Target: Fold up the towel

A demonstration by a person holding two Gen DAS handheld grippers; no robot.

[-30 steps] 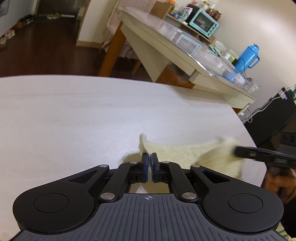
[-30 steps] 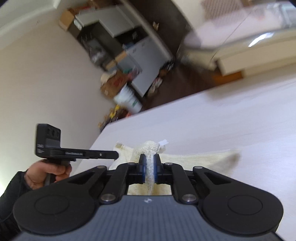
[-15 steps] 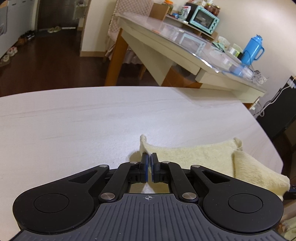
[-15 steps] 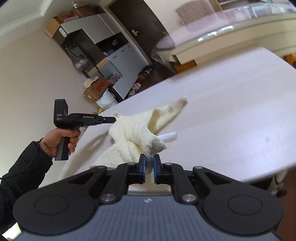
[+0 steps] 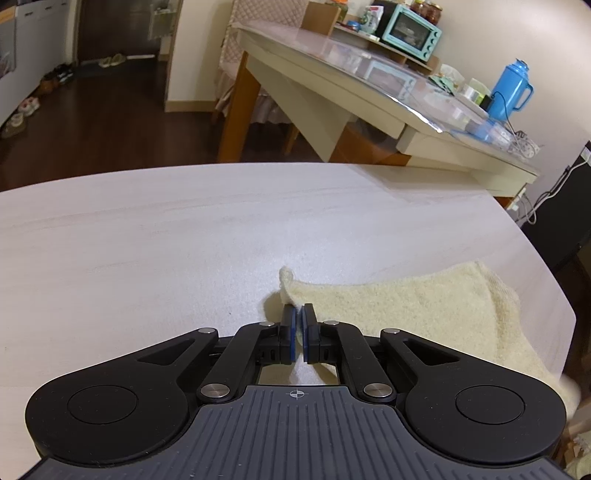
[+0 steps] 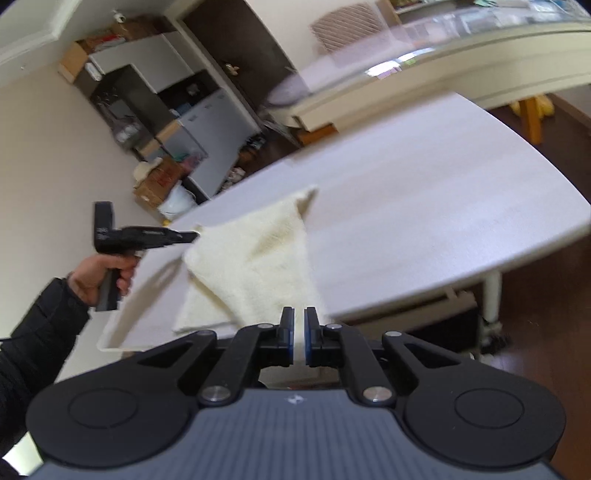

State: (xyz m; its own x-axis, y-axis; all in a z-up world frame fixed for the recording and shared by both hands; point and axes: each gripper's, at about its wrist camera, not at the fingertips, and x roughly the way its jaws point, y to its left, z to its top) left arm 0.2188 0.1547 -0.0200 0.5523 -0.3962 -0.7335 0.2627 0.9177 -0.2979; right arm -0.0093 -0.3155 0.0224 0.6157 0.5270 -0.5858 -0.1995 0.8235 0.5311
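Left gripper (image 5: 298, 325) was clamped on the near corner of the cream towel (image 5: 417, 314), jaws nearly together with cloth between them. Towel lay on the white table (image 5: 147, 240) at its right end, far edge drooping over the table's rim.

Right gripper (image 6: 299, 328) sat off the table edge with jaws at a narrow gap; nothing visible between the pads, towel edge just ahead of them. In the right wrist view the person's left hand (image 6: 107, 275) in a dark sleeve held its gripper level at the towel's left corner.

Around: second table (image 5: 369, 96) behind with teal toaster oven (image 5: 410, 33) and blue jug (image 5: 508, 90); shoes (image 5: 22, 110) along the dark floor. Table top ahead of the towel was unobstructed.
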